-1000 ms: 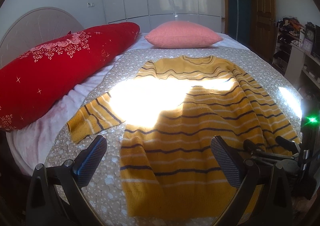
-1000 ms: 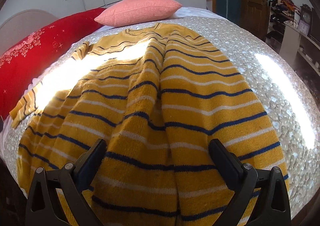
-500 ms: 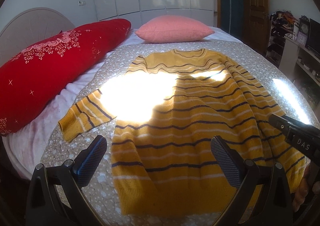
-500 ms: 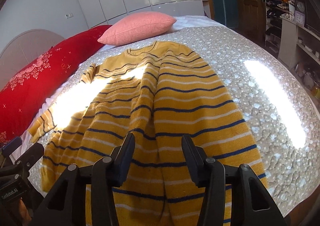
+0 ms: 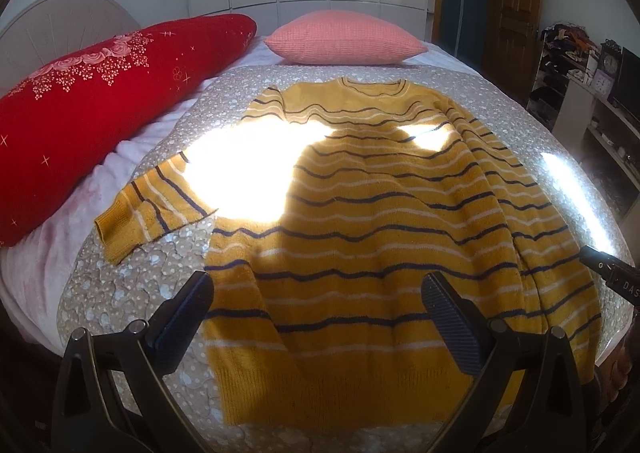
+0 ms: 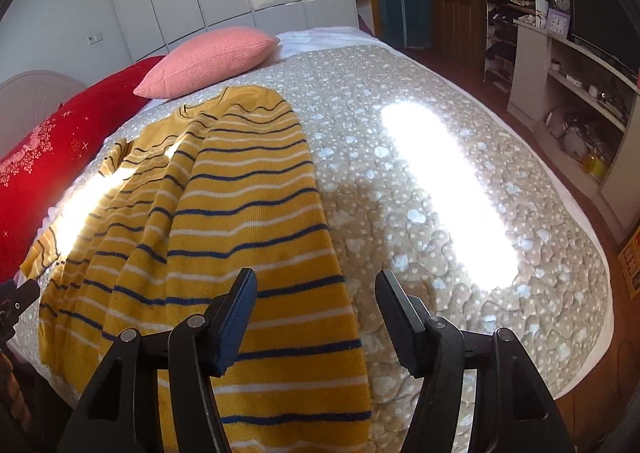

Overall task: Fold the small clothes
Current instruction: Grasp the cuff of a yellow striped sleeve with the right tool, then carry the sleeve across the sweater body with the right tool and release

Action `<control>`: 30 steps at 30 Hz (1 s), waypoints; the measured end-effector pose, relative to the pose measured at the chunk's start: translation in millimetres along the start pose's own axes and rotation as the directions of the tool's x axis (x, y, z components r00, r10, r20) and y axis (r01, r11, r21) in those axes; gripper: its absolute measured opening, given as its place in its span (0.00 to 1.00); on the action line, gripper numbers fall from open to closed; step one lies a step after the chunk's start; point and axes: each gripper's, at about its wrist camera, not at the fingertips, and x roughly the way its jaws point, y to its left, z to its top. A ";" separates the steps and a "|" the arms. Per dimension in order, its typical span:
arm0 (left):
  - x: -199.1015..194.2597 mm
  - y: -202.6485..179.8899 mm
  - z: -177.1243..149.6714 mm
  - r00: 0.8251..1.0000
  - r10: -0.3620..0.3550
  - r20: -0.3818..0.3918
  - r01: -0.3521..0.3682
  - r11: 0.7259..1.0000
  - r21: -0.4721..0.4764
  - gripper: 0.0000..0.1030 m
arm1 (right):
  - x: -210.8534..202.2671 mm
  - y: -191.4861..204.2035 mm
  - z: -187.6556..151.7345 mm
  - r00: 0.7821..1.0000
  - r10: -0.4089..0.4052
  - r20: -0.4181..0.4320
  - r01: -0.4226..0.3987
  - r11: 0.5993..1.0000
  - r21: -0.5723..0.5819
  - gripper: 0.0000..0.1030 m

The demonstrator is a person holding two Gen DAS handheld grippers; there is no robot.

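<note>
Striped sweater (image 5: 384, 221) flat on bed (image 6: 460, 213), both tongs empty.
Sweater's long axis runs from lower frame up to collar by pink pillow (image 5: 344, 39). Right tongs (image 6: 316, 319) opening, straddling its right edge with nothing pinched (nearer that folded side); left tongs (image 5: 316, 317) spread over hem. One sleeve (image 5: 152, 209) sticks out left; red pillow (image 5: 100, 93) well apart.

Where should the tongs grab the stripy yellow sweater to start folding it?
Probably the cuff of the sleeve lying out flat beside the sweater. Come at it from the red pillow side: it sticks out alone, with bare blanket around it.
</note>
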 end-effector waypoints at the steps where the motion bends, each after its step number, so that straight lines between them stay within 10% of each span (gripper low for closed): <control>1: 1.0 0.3 -0.1 1.000 -0.004 -0.006 0.004 1.000 -0.002 1.00 | 3.3 0.1 -1.2 1.000 0.008 -0.008 -0.008 1.000 0.006 0.64; 6: 2.6 3.3 -1.1 1.000 -0.004 -0.014 0.003 1.000 -0.011 1.00 | 22.8 9.5 -12.0 0.997 0.032 -0.074 -0.033 0.999 -0.004 0.60; 9: 4.8 7.3 -0.7 1.000 0.002 -0.027 -0.002 1.000 -0.026 1.00 | 24.2 11.8 -9.8 0.991 0.084 -0.105 -0.088 0.996 -0.028 0.07; 11: 4.5 9.8 -0.3 1.000 0.009 -0.027 -0.009 0.999 -0.034 1.00 | 19.7 3.2 3.4 0.990 0.104 -0.096 -0.105 0.994 -0.013 0.07; 15: 0.2 17.7 1.8 1.000 0.028 -0.007 -0.028 0.998 -0.049 1.00 | 5.8 -31.6 50.1 0.990 -0.141 0.023 0.141 0.990 -0.005 0.06; 20: 0.1 36.6 4.2 0.999 0.047 -0.006 -0.048 0.994 -0.093 1.00 | 14.0 -90.2 102.4 0.873 -0.483 0.077 0.477 0.875 0.079 0.07; 26: 13.8 87.6 2.1 0.996 0.069 -0.053 -0.078 0.977 -0.197 1.00 | -1.6 -62.7 86.1 0.953 -0.287 0.092 0.280 0.956 0.085 0.31; 30: 30.0 129.8 -5.7 0.994 0.003 -0.112 -0.038 0.948 -0.315 1.00 | -6.5 -14.6 44.1 1.000 0.009 0.026 -0.010 0.999 0.038 0.37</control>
